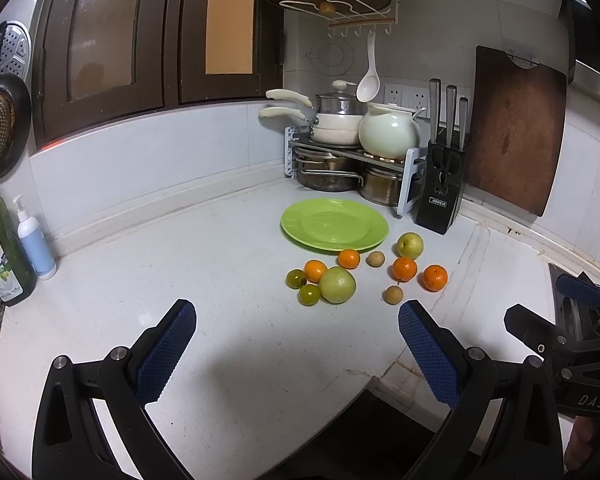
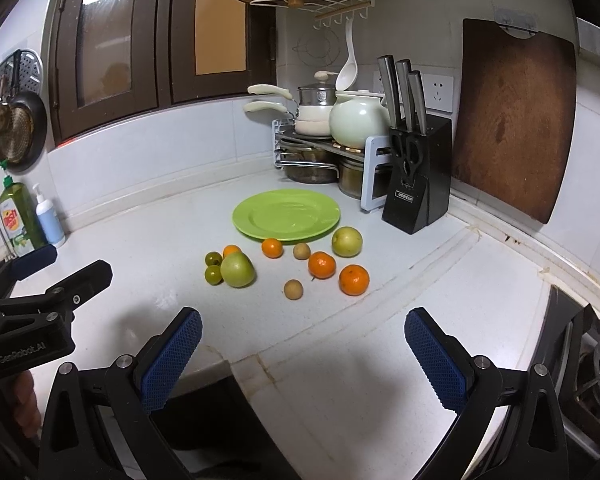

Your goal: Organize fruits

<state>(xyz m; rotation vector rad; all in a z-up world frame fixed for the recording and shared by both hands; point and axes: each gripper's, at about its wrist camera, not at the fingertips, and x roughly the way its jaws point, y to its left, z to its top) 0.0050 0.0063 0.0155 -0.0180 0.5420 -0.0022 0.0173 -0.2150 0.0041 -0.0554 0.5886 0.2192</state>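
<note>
Your left gripper (image 1: 296, 350) and right gripper (image 2: 302, 354) hang spread wide over the worktop's (image 2: 440, 320) front edge; 10 fruits (image 1: 337, 284) lie beside the green plate (image 1: 334, 224).

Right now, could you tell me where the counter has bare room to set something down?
The white counter is bare between the soap bottles and the fruit cluster, and in front of both open grippers. The green plate holds nothing. It is crowded between the plate's front rim and the knife block, where fruits lie close together.
</note>
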